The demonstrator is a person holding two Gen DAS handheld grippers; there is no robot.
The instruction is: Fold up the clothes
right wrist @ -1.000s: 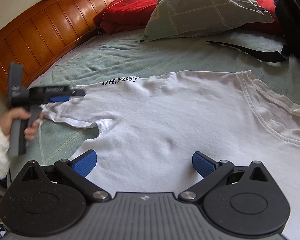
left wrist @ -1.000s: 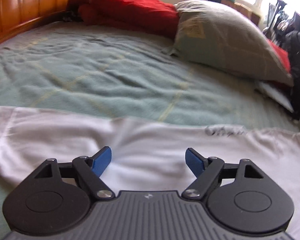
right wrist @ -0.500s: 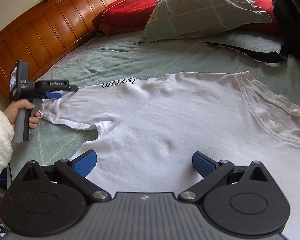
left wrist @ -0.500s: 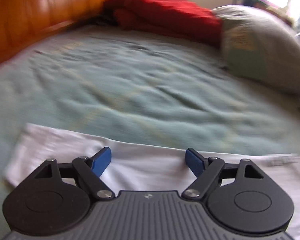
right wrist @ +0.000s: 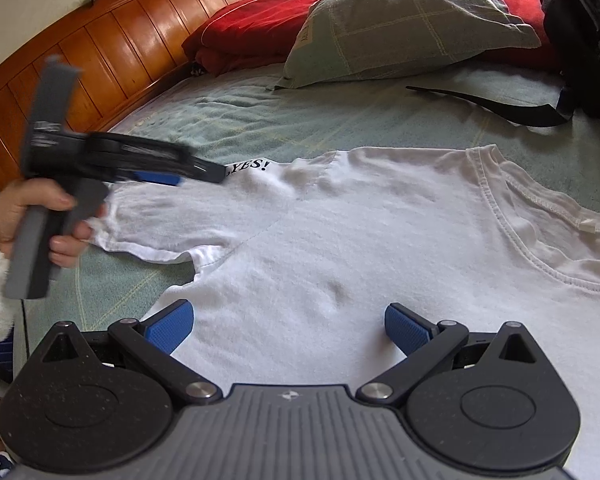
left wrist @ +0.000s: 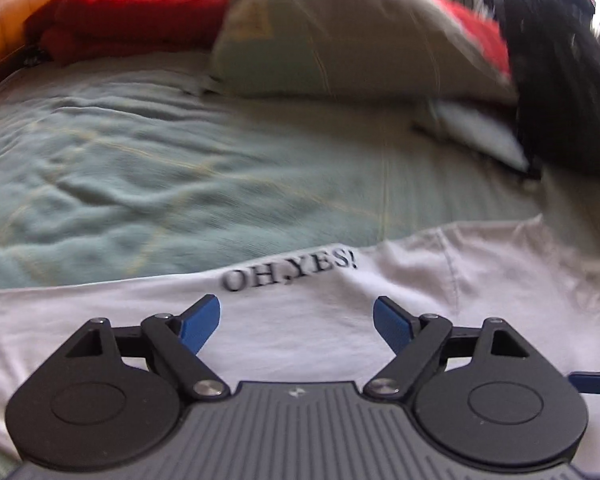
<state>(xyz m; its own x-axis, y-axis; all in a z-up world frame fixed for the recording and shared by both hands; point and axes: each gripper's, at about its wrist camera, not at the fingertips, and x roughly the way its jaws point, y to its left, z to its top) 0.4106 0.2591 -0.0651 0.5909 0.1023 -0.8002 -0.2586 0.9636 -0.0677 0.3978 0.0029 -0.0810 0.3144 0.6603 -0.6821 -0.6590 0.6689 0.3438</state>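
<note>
A white T-shirt [right wrist: 360,240] lies spread flat on the green bedspread [right wrist: 300,120], its neckline at the right and a sleeve [right wrist: 160,220] stretched to the left. Black lettering "OH,YES!" [left wrist: 290,274] runs along the shirt's far edge. My left gripper [left wrist: 296,320] hovers open over the sleeve just short of that lettering, nothing between its fingers; the right wrist view shows it held by a hand [right wrist: 32,208]. Over the shirt's chest, my right gripper [right wrist: 288,328] is open and holds nothing.
A grey-green pillow [right wrist: 408,20] and folded red bedding [right wrist: 252,28] lie at the head of the bed against a wooden headboard [right wrist: 100,60]. A black bag [right wrist: 588,32] with a strap [right wrist: 500,106] sits at the far right.
My left gripper has swung right along the sleeve, from its cuff end toward the lettering. The right gripper has stayed still over the chest.
</note>
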